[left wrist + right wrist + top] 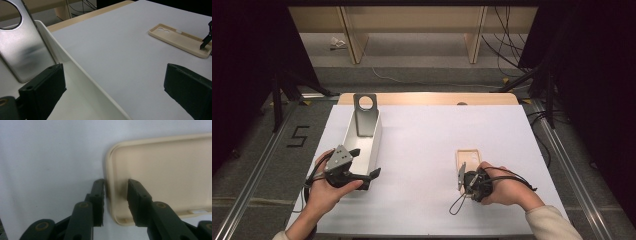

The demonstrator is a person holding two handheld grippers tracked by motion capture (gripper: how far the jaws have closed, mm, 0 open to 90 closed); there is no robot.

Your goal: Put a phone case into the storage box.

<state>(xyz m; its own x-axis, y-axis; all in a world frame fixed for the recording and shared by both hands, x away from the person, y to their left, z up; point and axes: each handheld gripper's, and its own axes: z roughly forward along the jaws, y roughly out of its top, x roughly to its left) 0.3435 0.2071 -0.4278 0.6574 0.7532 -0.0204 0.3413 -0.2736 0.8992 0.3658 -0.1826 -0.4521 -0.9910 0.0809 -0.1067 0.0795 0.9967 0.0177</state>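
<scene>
A beige phone case [468, 156] lies hollow side up on the white table top [427, 150]. My right gripper [467, 175] points down at its near end. In the right gripper view the case's [162, 175] end rim runs between the jaws of the right gripper [115, 182]: one pad [100, 192] sits just outside the rim, while the other stands inside with a small gap. My left gripper [364, 162] is open wide across the near right wall of a white bin [374, 140]. A silver plate with a round hole [365, 117] leans in the bin.
The left gripper view shows the bin wall [75, 67], the silver plate [22, 50] and the case [180, 40] with a right jaw tip [206, 40] at its end. Black stands [277, 100], cables [507, 45] and a floor mark "5" [298, 136] surround the table.
</scene>
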